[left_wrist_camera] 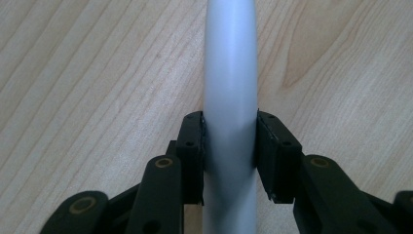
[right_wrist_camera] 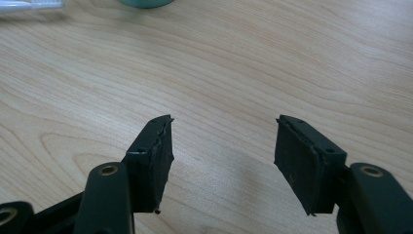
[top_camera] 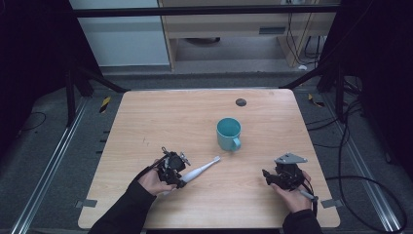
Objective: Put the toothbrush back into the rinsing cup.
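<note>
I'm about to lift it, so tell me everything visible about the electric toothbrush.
The electric toothbrush is white, smooth plastic by its look, with a thick handle tapering to a thin neck. It lies flat on the wooden table, head pointing toward the teal mug but apart from it. The left gripper has both pads against its handle.

Black two-fingered left gripper (top_camera: 181, 174) built of jointed links, brass-coloured rivets at the pivots. Flat rectangular black pads on its fingers (left_wrist_camera: 192, 156), small screw holes near the tips. Bright metal screws and fittings on top of its body. Black two-fingered right gripper (top_camera: 267, 174) of the same build, topped by a grey three-cornered plate (top_camera: 290, 158) with small holes. Pads on its fingers (right_wrist_camera: 153, 163) worn and ragged along the edges. Thin black cable trailing from behind it. Long black sleeves (top_camera: 127, 207) covering both forearms down to the wrists.
</note>
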`<move>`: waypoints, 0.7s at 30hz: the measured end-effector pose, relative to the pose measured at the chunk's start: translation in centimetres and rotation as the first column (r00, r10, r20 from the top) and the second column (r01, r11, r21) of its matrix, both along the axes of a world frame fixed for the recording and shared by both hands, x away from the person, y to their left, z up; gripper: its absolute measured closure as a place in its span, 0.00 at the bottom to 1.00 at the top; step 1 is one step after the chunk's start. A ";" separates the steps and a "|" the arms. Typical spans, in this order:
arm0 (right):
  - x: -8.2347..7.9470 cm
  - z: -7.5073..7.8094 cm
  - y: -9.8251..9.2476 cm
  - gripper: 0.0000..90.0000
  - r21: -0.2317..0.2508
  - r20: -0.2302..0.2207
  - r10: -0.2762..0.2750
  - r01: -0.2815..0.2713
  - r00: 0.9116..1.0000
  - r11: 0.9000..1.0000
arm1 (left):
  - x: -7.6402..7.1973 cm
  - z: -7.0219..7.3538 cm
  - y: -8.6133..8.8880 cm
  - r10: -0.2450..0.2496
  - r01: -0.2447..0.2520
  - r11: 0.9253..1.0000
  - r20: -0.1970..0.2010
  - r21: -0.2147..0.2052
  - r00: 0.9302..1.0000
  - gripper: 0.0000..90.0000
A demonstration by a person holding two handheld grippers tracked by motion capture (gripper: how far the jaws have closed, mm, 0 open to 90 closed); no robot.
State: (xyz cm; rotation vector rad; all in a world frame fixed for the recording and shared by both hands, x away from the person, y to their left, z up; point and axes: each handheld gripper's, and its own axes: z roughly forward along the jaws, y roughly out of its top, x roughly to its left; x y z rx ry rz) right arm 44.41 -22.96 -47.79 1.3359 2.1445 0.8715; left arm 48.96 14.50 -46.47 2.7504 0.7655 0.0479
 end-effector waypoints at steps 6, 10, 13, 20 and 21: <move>0.0 0.0 0.2 0.43 0.001 -0.003 0.003 -0.003 1.000 1.000 | -0.1 0.0 -0.1 -0.001 0.001 1.000 0.002 0.009 1.000 0.73; 0.0 0.0 0.1 0.44 0.000 -0.002 0.000 0.000 1.000 1.000 | -0.2 0.0 0.0 -0.004 0.004 1.000 0.014 0.010 1.000 0.73; 0.0 0.0 0.0 0.44 0.001 -0.002 -0.002 0.002 1.000 1.000 | -0.4 0.2 0.2 -0.001 0.001 1.000 0.018 0.006 1.000 0.73; 0.0 0.1 -0.2 0.44 0.006 -0.003 -0.008 0.008 1.000 1.000 | -0.9 1.5 1.8 0.013 -0.013 1.000 0.034 -0.024 0.999 0.73; 0.0 0.1 -0.2 0.44 0.008 -0.003 -0.008 0.008 1.000 1.000 | -0.9 1.7 2.2 0.023 -0.022 0.999 0.041 -0.030 0.999 0.73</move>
